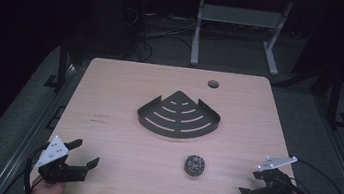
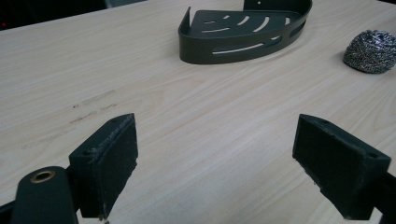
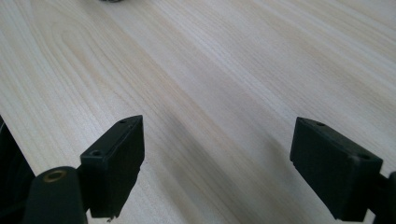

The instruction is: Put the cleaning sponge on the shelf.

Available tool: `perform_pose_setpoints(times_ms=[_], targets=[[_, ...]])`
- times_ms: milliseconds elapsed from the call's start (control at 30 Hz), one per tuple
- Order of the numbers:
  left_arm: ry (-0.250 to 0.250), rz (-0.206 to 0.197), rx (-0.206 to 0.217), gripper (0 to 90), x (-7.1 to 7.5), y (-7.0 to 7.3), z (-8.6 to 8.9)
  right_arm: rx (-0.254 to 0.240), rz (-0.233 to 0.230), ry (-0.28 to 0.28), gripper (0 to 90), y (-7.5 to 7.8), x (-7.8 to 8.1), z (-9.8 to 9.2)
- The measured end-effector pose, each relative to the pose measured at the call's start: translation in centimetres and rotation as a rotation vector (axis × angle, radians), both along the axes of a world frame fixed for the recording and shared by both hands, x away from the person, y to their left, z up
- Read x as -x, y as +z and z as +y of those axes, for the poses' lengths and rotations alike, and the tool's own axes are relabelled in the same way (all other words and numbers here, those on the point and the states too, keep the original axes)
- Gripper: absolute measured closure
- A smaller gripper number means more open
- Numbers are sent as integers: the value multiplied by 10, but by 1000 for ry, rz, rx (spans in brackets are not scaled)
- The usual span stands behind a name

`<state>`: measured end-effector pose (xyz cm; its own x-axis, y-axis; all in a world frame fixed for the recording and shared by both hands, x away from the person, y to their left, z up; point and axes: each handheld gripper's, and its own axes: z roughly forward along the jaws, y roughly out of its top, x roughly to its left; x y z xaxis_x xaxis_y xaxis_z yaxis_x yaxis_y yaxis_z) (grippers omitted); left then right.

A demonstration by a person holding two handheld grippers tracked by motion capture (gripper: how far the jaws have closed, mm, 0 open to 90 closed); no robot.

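Fingers [image 2: 105, 163] of both grippers spread, empty, at lower frame corners; steel scourer [image 1: 194, 165] lies between, below corner tray [image 1: 178, 115].

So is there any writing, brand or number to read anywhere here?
None can be read.
Grey plate on the left tongs: small dark marks, too small to read.
Table: faint smudges, not legible as text.
Corner tray and steel scourer: no label visible.

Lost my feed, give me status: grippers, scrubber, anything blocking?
Left gripper open, empty. Right gripper open, empty. Steel wool scrubber on table between them, untouched, near side of corner caddy. Path clear.
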<state>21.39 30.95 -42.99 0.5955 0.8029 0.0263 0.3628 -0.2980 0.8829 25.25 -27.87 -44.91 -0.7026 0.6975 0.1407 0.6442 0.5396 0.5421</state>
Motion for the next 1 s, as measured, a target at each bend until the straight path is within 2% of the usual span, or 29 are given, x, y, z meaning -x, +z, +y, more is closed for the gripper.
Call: perform_pose_setpoints(times_ms=[233,333,400,1000], targets=[[-10,2,7,134,-1,-1,-2,16,2,30,172,2,0,11],[-16,6,-11,134,-1,-1,-2,23,6,48,169,4,-1,18],[-18,0,-5,134,0,-1,-2,35,-2,64,168,7,0,24],[-7,-9,2,134,1,0,2,53,-12,127,168,19,-5,53]])
